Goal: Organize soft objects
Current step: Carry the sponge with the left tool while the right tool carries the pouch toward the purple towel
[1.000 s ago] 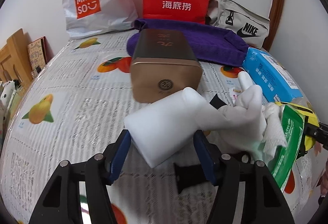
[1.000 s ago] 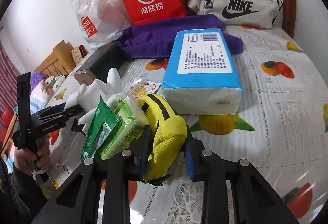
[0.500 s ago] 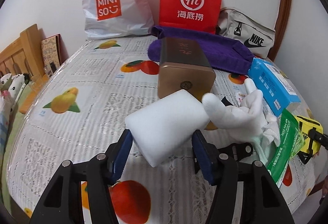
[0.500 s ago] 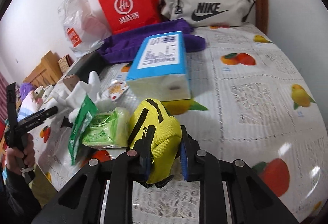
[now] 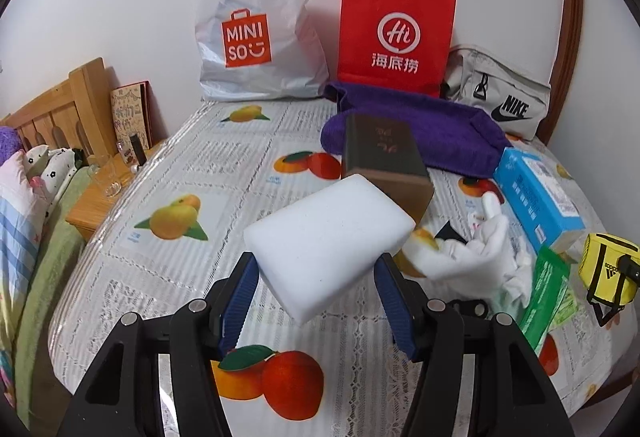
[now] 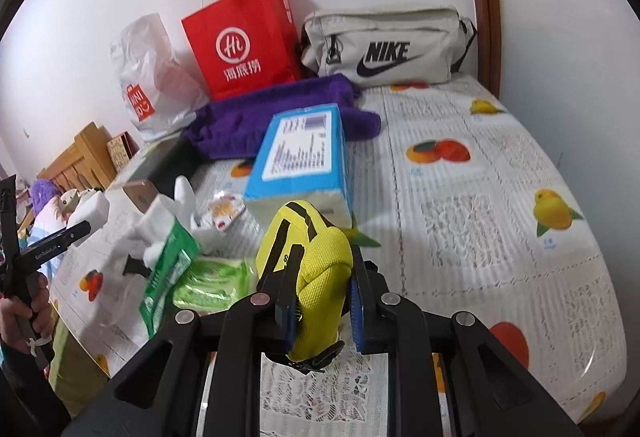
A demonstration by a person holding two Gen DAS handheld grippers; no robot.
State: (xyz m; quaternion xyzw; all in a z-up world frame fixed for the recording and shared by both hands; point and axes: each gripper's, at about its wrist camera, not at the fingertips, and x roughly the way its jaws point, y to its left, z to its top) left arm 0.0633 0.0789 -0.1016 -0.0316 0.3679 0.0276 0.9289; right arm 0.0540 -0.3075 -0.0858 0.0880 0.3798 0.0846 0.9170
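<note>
My left claw (image 5: 316, 291) clamps the white foam block (image 5: 328, 247), my right claw (image 6: 322, 301) the yellow fabric pouch (image 6: 310, 265); both lifted, next I need drop spots ahead.

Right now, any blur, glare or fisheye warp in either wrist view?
Left wrist view: sharp overall; strong barrel warp bends the wooden door frame, dark vignette at the corners; no harsh glare; white sponge evenly lit. Right wrist view: slight motion blur on the blue tissue pack label and green wipes pack; same warp, and sheen on the fruit-print table cover.
</note>
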